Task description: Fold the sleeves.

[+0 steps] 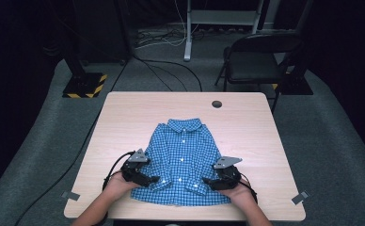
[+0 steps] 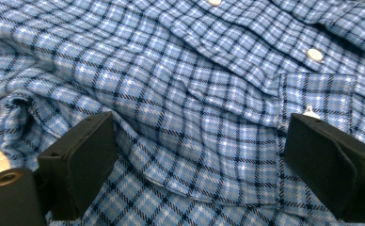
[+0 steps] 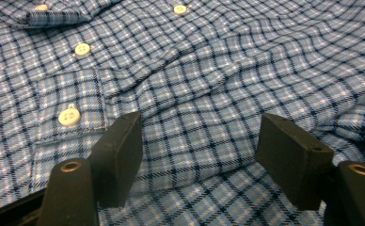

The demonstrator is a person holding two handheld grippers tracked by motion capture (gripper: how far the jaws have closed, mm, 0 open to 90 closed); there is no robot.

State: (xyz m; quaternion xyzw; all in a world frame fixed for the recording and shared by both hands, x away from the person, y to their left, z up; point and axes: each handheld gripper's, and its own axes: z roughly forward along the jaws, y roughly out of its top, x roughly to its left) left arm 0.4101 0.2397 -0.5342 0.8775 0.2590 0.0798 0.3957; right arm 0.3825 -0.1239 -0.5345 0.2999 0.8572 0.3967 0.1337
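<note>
A small blue checked shirt (image 1: 183, 155) with white buttons lies front up on the wooden table (image 1: 246, 136), collar toward the far side. Its sleeves are folded in over the lower front. My left gripper (image 1: 154, 180) rests at the shirt's lower left, pointing inward. In the left gripper view its jaws (image 2: 199, 141) stand wide apart over a fold of sleeve, near a buttoned cuff (image 2: 317, 94). My right gripper (image 1: 206, 181) mirrors it at the lower right. Its jaws (image 3: 199, 141) are open over the other sleeve, with a buttoned cuff (image 3: 70, 106) to their left.
A cable hole (image 1: 217, 104) sits near the table's far edge. Tape marks (image 1: 70, 195) (image 1: 301, 197) lie at both near corners. Beyond the table stand a black chair (image 1: 256, 61) and a stand base with yellow-black stripes (image 1: 84, 84), with cables across the floor.
</note>
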